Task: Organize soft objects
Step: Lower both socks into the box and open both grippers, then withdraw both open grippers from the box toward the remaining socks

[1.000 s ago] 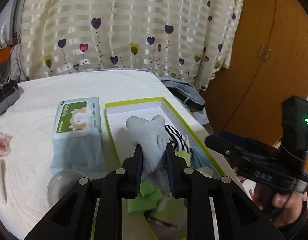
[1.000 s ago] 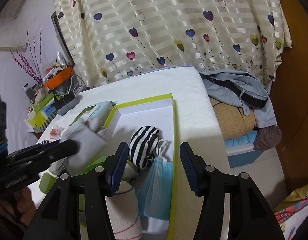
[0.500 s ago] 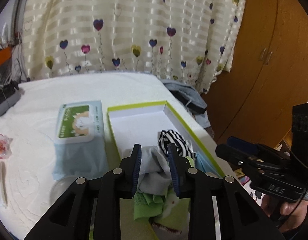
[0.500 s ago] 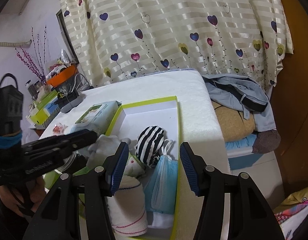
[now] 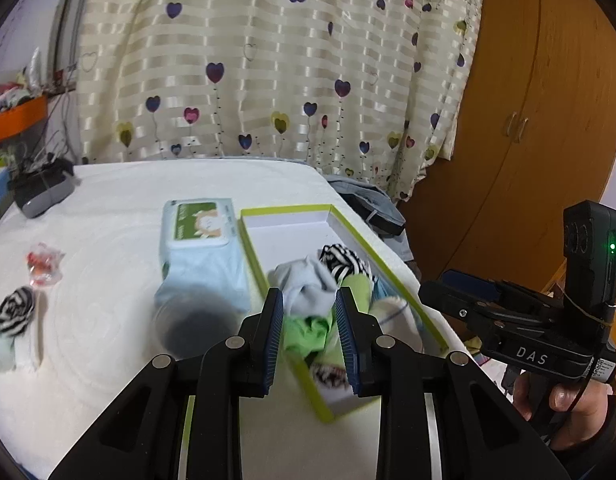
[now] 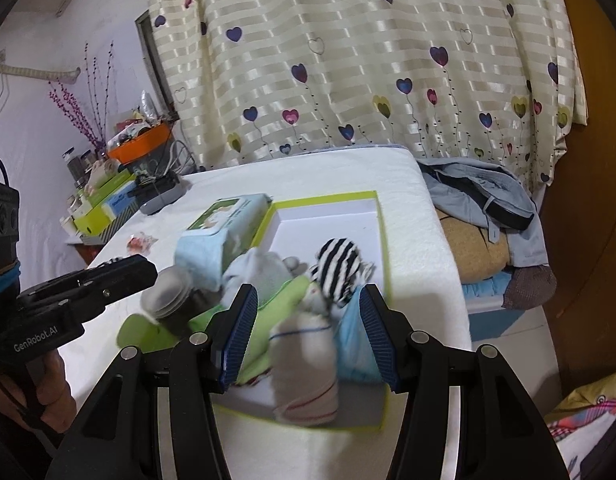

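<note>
Soft objects sit mostly inside the green-edged box (image 5: 349, 232) on the white-covered table (image 5: 120, 200). A pale grey sock (image 5: 308, 284) lies on top of the pile in the box, beside a black-and-white striped roll (image 5: 341, 258), a green cloth (image 5: 308, 330), a light blue item (image 6: 353, 340) and a white sock with thin stripes (image 6: 308, 368).

Status: the larger share appears packed. Remaining, by this reading: one striped roll with a pale sock (image 5: 12, 320) lying loose at the table's left side, well apart from the box.

Count in the box: at least five soft items; overlap prevents an exact figure. Outside it: one wet-wipe pack (image 5: 200, 256) just beside the box, one small red-and-clear wrapper (image 5: 44, 266).

The left gripper (image 5: 309, 332) stands partly open, its jaws having recently widened; the grey sock shows between the pads but is not pressed. The right gripper (image 6: 306, 336) stands wide open above the pile, holding nothing.
</note>
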`<act>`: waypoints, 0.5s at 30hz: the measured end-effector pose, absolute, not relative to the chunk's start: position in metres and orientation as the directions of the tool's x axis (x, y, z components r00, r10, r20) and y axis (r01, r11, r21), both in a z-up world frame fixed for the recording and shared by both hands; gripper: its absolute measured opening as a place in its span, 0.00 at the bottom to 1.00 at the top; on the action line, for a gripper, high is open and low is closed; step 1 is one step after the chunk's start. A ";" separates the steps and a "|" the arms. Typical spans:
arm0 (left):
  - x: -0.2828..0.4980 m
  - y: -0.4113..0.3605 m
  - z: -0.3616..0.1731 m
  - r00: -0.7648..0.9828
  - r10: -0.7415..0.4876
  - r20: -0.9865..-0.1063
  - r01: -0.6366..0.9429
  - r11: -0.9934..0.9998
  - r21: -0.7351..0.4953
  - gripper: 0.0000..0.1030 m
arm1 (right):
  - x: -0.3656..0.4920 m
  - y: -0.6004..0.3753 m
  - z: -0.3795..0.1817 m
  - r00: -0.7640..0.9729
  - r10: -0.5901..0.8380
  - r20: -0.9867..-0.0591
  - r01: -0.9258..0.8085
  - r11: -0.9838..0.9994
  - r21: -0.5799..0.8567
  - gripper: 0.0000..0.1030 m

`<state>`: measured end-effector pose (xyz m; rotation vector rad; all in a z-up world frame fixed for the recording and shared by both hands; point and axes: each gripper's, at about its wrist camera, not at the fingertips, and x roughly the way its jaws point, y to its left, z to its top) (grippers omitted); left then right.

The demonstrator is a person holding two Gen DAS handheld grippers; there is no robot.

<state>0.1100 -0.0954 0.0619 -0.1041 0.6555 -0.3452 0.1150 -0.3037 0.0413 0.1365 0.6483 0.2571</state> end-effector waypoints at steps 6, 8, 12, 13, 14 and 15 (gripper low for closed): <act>0.083 -0.074 0.057 0.749 -0.326 -0.576 0.251 0.945 -0.208 0.25 | 0.092 -0.287 0.043 0.768 0.301 -0.565 -0.227 0.953 0.199 0.53; 0.077 -0.066 0.055 0.751 -0.321 -0.577 0.242 0.947 -0.212 0.25 | 0.086 -0.281 0.043 0.768 0.317 -0.557 -0.244 0.948 0.203 0.53; 0.067 -0.054 0.054 0.760 -0.305 -0.574 0.221 0.952 -0.214 0.25 | 0.080 -0.268 0.042 0.766 0.316 -0.560 -0.255 0.949 0.188 0.53; 0.064 -0.051 0.054 0.763 -0.298 -0.573 0.212 0.954 -0.213 0.25 | 0.078 -0.265 0.042 0.765 0.324 -0.556 -0.264 0.946 0.187 0.53; 0.062 -0.048 0.054 0.765 -0.295 -0.572 0.208 0.954 -0.214 0.25 | 0.076 -0.263 0.043 0.764 0.332 -0.553 -0.272 0.943 0.190 0.53; 0.060 -0.044 0.053 0.768 -0.292 -0.571 0.203 0.955 -0.215 0.25 | 0.075 -0.260 0.044 0.763 0.338 -0.552 -0.277 0.941 0.193 0.53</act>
